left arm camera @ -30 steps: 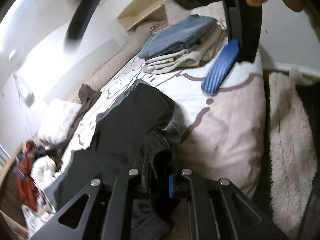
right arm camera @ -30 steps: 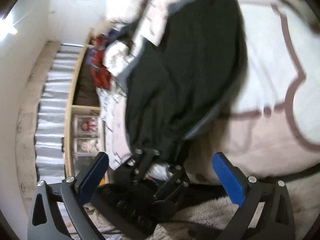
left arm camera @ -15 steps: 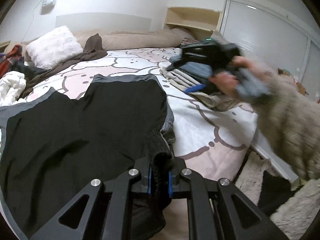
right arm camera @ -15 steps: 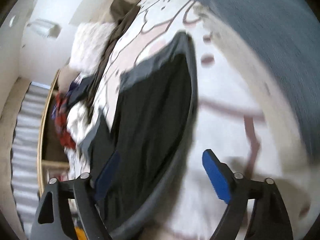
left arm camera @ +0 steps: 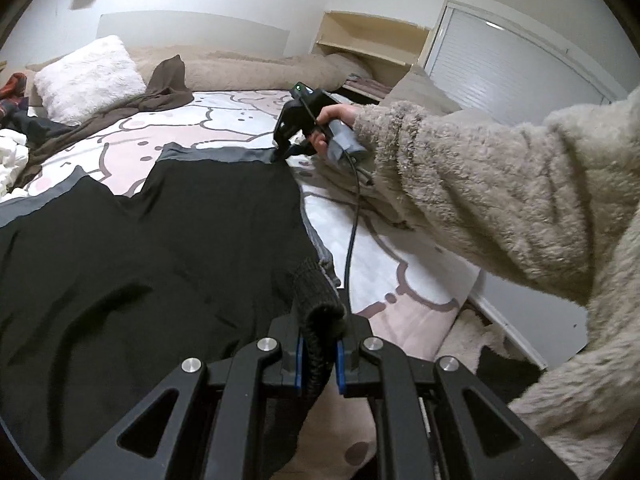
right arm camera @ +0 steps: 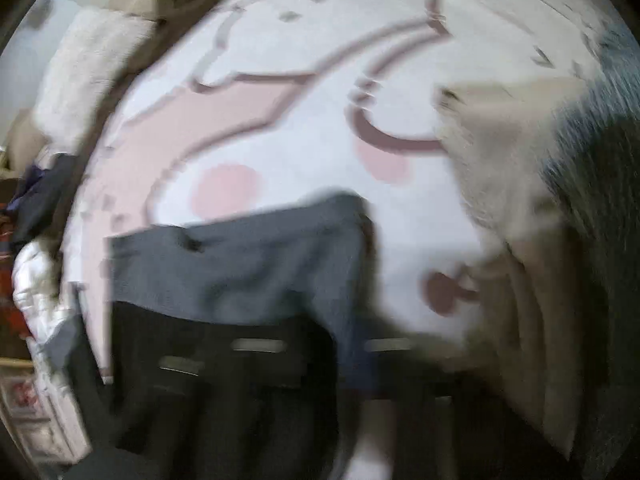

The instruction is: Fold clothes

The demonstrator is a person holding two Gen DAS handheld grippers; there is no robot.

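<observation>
Left gripper (left arm camera: 318,354) clamping jaws on a ribbed dark cuff of the black garment (left arm camera: 140,240), spread flat on the bed (left arm camera: 400,280). Further out, right gripper (left arm camera: 285,148) reaching the grey hem at the garment's far corner, jaws just closing, probably pinching that hem, though the right wrist view is blurring. Fuzzy beige sleeve (left arm camera: 500,184) crossing above the pink-and-white cover. Beyond, folded stack (right arm camera: 520,200), white pillow (left arm camera: 88,76), brown cloth (left arm camera: 160,92), shelf (left arm camera: 372,40), white wall.
</observation>
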